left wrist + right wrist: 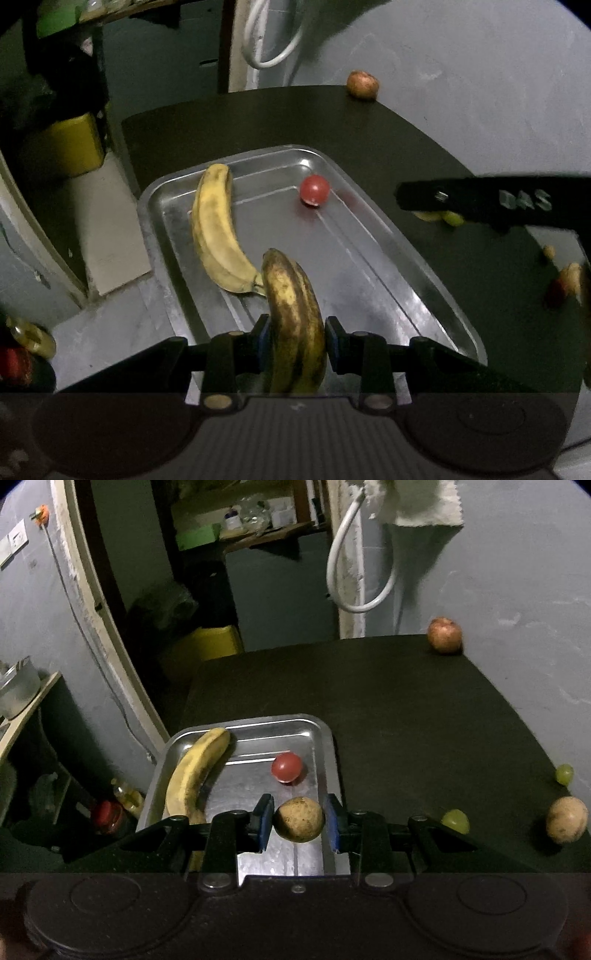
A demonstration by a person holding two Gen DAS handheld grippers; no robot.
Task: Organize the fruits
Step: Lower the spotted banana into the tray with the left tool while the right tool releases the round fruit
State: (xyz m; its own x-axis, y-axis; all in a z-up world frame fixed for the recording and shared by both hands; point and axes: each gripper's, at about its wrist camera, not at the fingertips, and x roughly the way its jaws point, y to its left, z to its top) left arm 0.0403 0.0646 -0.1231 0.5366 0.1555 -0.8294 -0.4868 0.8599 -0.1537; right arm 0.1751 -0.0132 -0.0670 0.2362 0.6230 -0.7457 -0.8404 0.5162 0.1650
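We hold a spotted banana in the left gripper; its jaws are nearly closed and press on both sides of the fruit, which hangs over the near part of the metal tray. Its top end almost meets the stem of a yellow banana that lies in the tray. A small tomato lies in the far part of the tray. In the right gripper we clamp a round brownish fruit between the blue pads, also above the tray. On the dark table lie two green grapes, one more brownish fruit and an apple at the far edge.
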